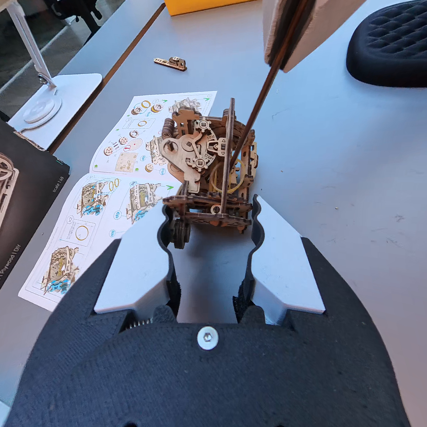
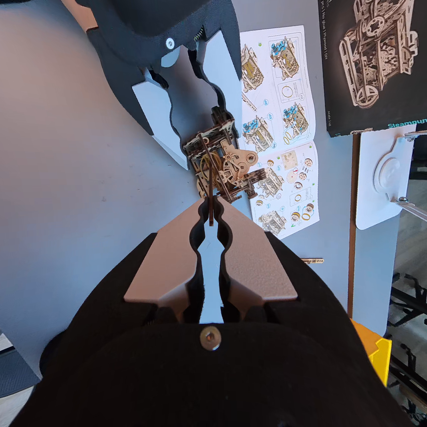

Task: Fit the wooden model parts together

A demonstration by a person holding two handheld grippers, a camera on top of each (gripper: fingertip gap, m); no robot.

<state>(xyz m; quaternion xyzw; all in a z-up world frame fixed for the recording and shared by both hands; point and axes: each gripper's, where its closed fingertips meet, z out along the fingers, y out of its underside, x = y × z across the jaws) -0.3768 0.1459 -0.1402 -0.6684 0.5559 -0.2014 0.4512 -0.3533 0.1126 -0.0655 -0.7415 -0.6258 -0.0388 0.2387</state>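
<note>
Model (image 1: 208,166) stands on the grey table (image 1: 323,161), partly over the instruction sheet (image 1: 120,184). Left gripper (image 1: 209,208) spread, fingertips flanking the model's near end. Right gripper (image 2: 209,208) pinches a thin wooden stick (image 2: 210,184) whose far end is inside the model.

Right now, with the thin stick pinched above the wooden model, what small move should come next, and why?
Probably ease the right tongs slightly farther down along the stick. Its tip already sits inside the wooden model near the yellow rubber band, while the open left tongs flank the model's base; whether the tip is seated is hidden.
</note>
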